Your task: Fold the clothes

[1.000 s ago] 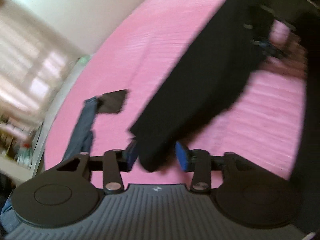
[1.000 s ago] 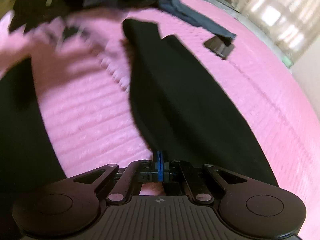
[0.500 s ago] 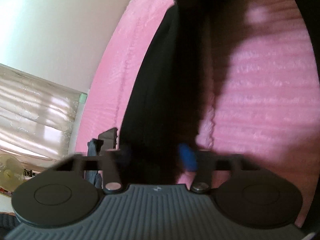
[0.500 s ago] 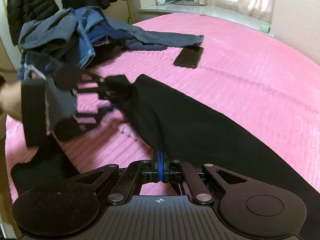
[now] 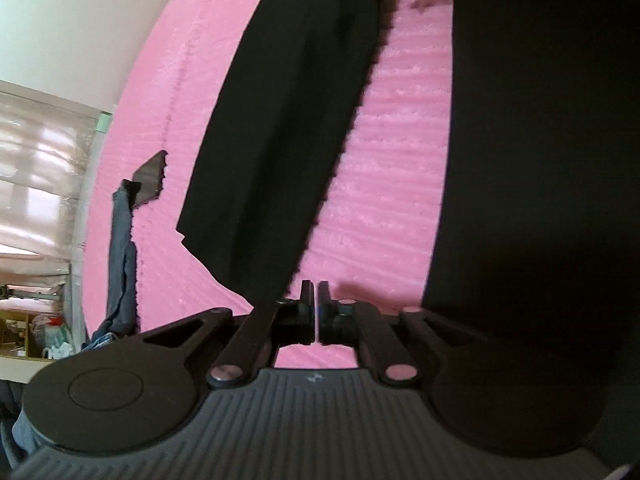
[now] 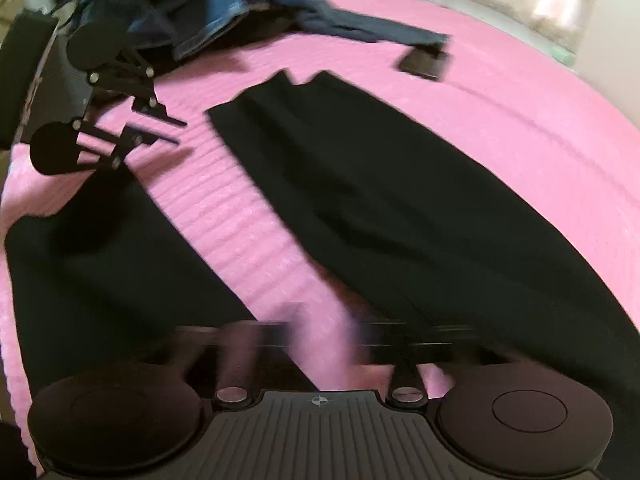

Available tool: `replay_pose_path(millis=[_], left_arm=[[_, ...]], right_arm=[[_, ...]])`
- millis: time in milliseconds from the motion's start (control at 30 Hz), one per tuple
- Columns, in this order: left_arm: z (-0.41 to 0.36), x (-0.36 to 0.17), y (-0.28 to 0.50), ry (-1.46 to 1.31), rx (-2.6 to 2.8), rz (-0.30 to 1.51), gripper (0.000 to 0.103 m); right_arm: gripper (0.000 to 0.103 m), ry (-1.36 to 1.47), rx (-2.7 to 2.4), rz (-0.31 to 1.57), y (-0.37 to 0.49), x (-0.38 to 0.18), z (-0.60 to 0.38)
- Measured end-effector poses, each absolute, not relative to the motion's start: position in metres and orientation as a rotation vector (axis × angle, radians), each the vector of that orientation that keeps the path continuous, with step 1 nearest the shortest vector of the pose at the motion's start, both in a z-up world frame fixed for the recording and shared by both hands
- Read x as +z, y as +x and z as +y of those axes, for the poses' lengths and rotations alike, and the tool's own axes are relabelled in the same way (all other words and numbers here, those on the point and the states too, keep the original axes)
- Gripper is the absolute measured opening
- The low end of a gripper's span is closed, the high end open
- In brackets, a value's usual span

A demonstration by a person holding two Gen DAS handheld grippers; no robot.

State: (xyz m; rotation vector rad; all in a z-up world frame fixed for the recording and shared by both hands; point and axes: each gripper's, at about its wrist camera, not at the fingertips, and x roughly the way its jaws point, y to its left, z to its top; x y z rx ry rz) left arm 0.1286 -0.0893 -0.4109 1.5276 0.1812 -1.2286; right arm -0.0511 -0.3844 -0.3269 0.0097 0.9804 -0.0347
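Black trousers lie on the pink bedspread [image 6: 520, 128]. One long leg [image 6: 380, 200] runs from the far hem to the near right; it also shows in the left wrist view as the leg [image 5: 280, 140]. A second black stretch [image 6: 100, 272] lies at the near left. My right gripper [image 6: 332, 320] is blurred, its jaws opening wide over bare pink cover, with the leg just right of them. My left gripper [image 5: 314, 304] is closing to a thin slit with nothing between its fingers; the right wrist view shows this left gripper [image 6: 178, 133] left of the hem.
A dark phone [image 6: 424, 62] lies on the bedspread beyond the hem, also seen as the phone [image 5: 150, 178]. A heap of denim clothes [image 6: 208, 12] fills the far left of the bed, with one jeans leg [image 5: 122, 264] trailing out. A curtained window [image 5: 40, 168] stands beyond the bed.
My right gripper let go of the black cloth and opened wide. My left gripper drew off the hem and closed with nothing in it. The leg now lies flat on the bed.
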Motion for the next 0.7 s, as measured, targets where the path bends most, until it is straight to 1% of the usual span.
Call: replay_pose_path(millis=[33,67,100,133,233,333,367,400,433,467,533,567,667,700], left_arm=[[-0.091,-0.411,0.128,1.515,-1.225,0.174,0.013],[-0.094,-0.411,0.131,1.504,-1.214,0.165,0.037],[-0.099,-0.41,0.136,1.478,-1.196,0.163,0.066],[-0.105,-0.406,0.146,1.425,-1.184,0.19,0.07],[-0.13,-0.392,0.185,1.21,-1.128,0.404,0.068],[-0.14,-0.382,0.24,0.898,-1.073,0.671,0.067],[-0.142,-0.385,0.255,0.817,-1.051,0.76,0.059],[-0.143,-0.389,0.27,0.735,-1.027,0.848,0.035],[-0.142,-0.394,0.278,0.692,-1.02,0.918,0.024],[-0.141,-0.398,0.282,0.676,-1.017,0.954,0.022],[-0.134,-0.393,0.279,0.692,-1.032,0.931,0.008],[-0.129,-0.387,0.276,0.707,-1.036,0.922,0.006],[-0.113,-0.371,0.27,0.77,-1.048,0.883,0.007],[-0.112,-0.371,0.268,0.81,-1.039,0.876,0.002]], right_arm=[[0.087,0.033,-0.063,0.959,-0.06,-0.325,-0.387],[0.087,0.064,-0.073,0.947,-0.066,-0.322,-0.39],[0.087,0.086,-0.097,0.954,-0.072,-0.32,-0.393],[0.087,0.102,-0.117,0.953,-0.082,-0.318,-0.395],[0.087,0.137,-0.199,0.927,-0.108,-0.31,-0.404],[0.087,0.165,-0.326,0.9,-0.134,-0.307,-0.417],[0.087,0.181,-0.379,0.9,-0.142,-0.308,-0.423],[0.087,0.208,-0.438,0.907,-0.152,-0.309,-0.43],[0.087,0.244,-0.494,0.913,-0.161,-0.309,-0.437],[0.087,0.285,-0.537,0.915,-0.171,-0.309,-0.444],[0.087,0.344,-0.614,0.916,-0.194,-0.306,-0.455],[0.087,0.362,-0.646,0.924,-0.204,-0.305,-0.458],[0.087,0.432,-0.729,0.946,-0.236,-0.297,-0.467],[0.087,0.463,-0.75,0.954,-0.245,-0.294,-0.468]])
